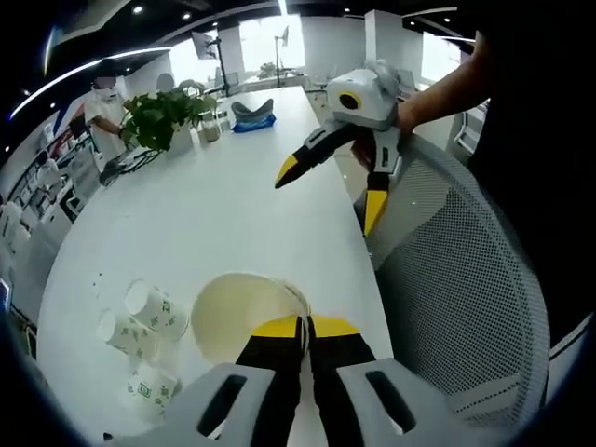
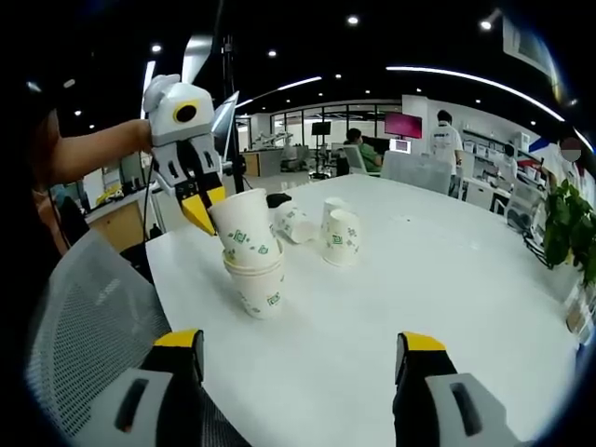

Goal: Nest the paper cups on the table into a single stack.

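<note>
In the left gripper view my left tool [image 1: 303, 328] has its jaws pinched together on the rim of a cup [image 1: 244, 315], so I look straight down into its mouth; three loose cups [image 1: 140, 335] lie tipped on the white bench [image 1: 205, 205] just beside it, and my right tool [image 1: 328, 194] hangs spread wide over the far edge, near a mesh chair [image 1: 466, 279]. A plant [image 1: 163, 116] stands well back. In the right gripper view the right tool [image 2: 296, 352] is open and empty, and here I get what the other view hides: the held cup [image 2: 244, 228] sits tilted in a short stack [image 2: 259, 284], not fully seated, the left tool [image 2: 200, 209] gripping its rim. Loose cups [image 2: 326, 228] rest behind. I judge these cups light, thin and easily crushed, likely to slide on the bench; I would hold at the stiff rolled rim, gently.
</note>
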Motion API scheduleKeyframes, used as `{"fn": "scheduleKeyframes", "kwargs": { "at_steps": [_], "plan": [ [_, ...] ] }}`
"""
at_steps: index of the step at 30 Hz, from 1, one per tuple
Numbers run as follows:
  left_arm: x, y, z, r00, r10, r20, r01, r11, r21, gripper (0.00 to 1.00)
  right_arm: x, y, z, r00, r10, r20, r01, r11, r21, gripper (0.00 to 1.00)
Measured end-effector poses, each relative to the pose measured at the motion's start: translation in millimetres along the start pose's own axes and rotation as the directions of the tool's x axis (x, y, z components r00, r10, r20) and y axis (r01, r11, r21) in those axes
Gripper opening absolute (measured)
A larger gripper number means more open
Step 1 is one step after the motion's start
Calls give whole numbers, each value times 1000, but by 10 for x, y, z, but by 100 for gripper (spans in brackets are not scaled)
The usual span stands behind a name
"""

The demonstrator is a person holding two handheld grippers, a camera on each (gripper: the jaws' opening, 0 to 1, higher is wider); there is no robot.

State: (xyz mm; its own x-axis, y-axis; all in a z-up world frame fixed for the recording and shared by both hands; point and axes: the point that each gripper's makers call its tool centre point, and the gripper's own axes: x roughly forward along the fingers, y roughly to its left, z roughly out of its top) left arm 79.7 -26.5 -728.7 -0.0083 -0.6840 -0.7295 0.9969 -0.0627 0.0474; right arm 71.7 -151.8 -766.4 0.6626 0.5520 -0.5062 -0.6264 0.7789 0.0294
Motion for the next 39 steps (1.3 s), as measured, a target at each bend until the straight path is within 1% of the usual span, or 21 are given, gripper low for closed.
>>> {"fn": "scheduleKeyframes", "kwargs": {
  "at_steps": [4,7,17,21,25,28,32,39],
  "plan": [
    [-9,18,-12,1000,-8,-19,9,1000,21,0,-1,-4,-1,1000,-3,0,3,1000,-2,85],
    [2,-5,-15,999,-20,-33,21,999,30,0,-3,-7,-1,1000,-5,0,5,1000,-2,85],
    [57,9,-42,997,-45,-66,48,998,38,0,-3,-14,1,1000,-7,1,7,1000,0,85],
    [91,-12,-39,995,-60,-78,63,997,45,1,-3,-14,6,1000,-9,1,9,1000,1,85],
    [146,-5,-72,993,-76,-91,81,995,52,1,-4,-18,5,1000,-12,0,12,1000,3,85],
    [184,-17,-102,990,-88,-113,95,993,63,0,-6,-16,11,1000,-14,1,14,1000,3,85],
    [246,-7,-174,985,-102,-136,112,992,64,0,-9,-23,13,1000,-18,1,18,1000,4,85],
    [269,-32,-133,985,-120,-125,128,990,59,0,-10,-41,4,1000,-22,-1,22,1000,5,85]
  ]
}}
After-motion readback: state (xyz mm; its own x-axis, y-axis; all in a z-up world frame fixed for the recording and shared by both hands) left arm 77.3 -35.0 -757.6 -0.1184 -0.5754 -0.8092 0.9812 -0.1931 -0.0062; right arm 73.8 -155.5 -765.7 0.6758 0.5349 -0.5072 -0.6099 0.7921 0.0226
